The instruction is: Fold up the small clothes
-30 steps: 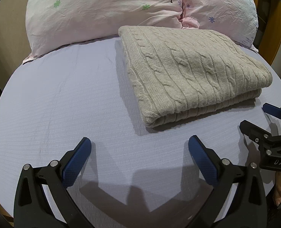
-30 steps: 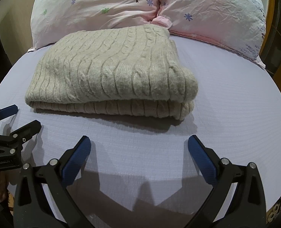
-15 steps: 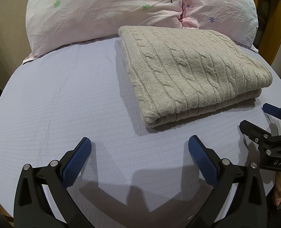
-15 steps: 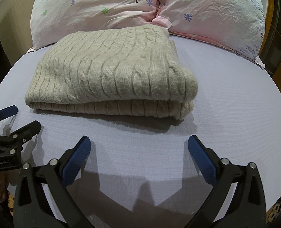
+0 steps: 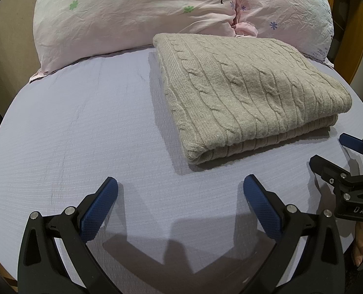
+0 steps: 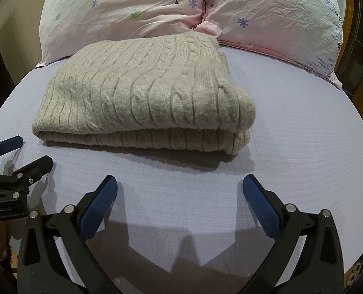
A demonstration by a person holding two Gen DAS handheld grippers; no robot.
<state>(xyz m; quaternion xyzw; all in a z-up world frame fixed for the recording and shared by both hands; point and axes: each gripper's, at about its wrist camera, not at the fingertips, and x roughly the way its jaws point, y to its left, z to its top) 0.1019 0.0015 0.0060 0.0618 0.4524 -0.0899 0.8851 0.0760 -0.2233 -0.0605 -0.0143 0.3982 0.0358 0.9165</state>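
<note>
A beige cable-knit sweater lies folded in a neat rectangle on the lavender bed sheet, its far edge near the pillows. It also shows in the right wrist view. My left gripper is open and empty, hovering over the sheet in front of the sweater's near left corner. My right gripper is open and empty, in front of the sweater's near right edge. Each gripper appears at the edge of the other's view, the right gripper and the left gripper, both apart from the sweater.
Two pink floral pillows lie along the head of the bed behind the sweater. A wooden bed frame stands at the right. Bare sheet stretches on both sides of the sweater.
</note>
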